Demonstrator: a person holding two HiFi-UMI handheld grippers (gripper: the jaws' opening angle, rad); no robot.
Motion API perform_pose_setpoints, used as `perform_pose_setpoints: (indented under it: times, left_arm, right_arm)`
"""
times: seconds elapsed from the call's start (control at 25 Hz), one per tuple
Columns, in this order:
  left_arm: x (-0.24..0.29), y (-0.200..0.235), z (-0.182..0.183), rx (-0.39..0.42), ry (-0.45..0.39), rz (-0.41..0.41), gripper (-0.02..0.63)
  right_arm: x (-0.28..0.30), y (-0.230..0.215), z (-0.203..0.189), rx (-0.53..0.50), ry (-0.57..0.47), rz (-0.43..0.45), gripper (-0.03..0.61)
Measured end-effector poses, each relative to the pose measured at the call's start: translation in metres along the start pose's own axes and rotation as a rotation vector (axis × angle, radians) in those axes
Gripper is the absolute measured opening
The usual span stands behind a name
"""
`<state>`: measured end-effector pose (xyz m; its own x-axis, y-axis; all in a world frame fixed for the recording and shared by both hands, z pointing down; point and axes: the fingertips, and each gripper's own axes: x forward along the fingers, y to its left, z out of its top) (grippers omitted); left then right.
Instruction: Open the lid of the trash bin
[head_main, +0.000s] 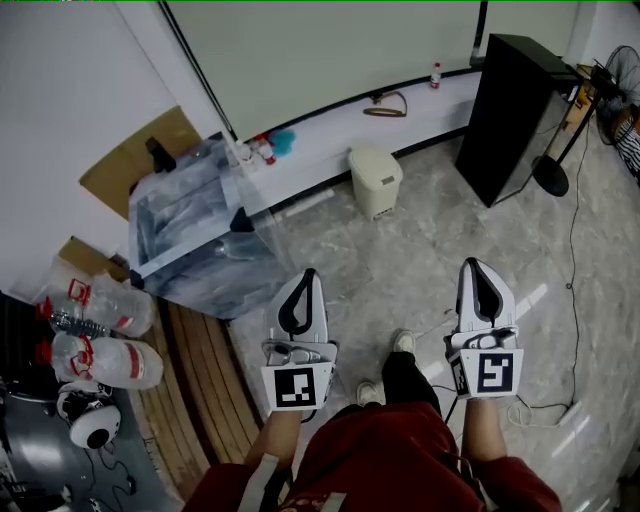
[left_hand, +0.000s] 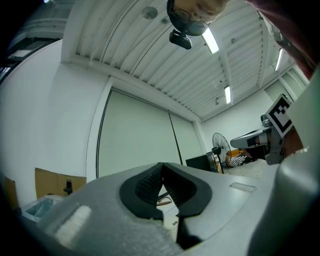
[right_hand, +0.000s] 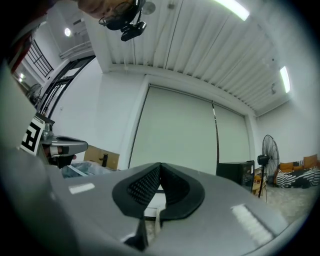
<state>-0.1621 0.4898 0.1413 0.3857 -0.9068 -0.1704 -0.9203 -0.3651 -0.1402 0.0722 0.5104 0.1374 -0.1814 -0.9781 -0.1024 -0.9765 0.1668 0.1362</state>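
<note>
A small cream trash bin (head_main: 375, 181) with its lid down stands on the floor by the far wall. My left gripper (head_main: 309, 274) and right gripper (head_main: 471, 264) are held side by side in front of me, well short of the bin, both pointing toward it. Each is shut with nothing between its jaws. In the left gripper view the left gripper (left_hand: 162, 172) has its pads meeting at the tips; the right gripper (right_hand: 160, 172) looks the same in its own view. The bin is hidden behind the jaws in both gripper views.
A clear plastic crate (head_main: 195, 235) sits to the left on a wooden pallet (head_main: 205, 385). A black cabinet (head_main: 510, 110) stands at the right, with a fan stand (head_main: 553, 165) and a cable (head_main: 572, 270) on the floor. Large water bottles (head_main: 100, 335) lie at far left.
</note>
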Motion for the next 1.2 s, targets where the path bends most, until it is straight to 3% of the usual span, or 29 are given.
perform_pose_setpoints:
  times: [0.52, 1.2]
  left_arm:
    - [0.064, 0.013, -0.024, 0.014, 0.011, 0.003, 0.005]
    - [0.237, -0.013, -0.046, 0.051, 0.028, -0.005, 0.005]
  right_arm:
    - [0.068, -0.013, -0.023, 0.047, 0.021, 0.012, 0.0]
    - [0.201, -0.118, -0.057, 0.12, -0.016, 0.017, 0.0]
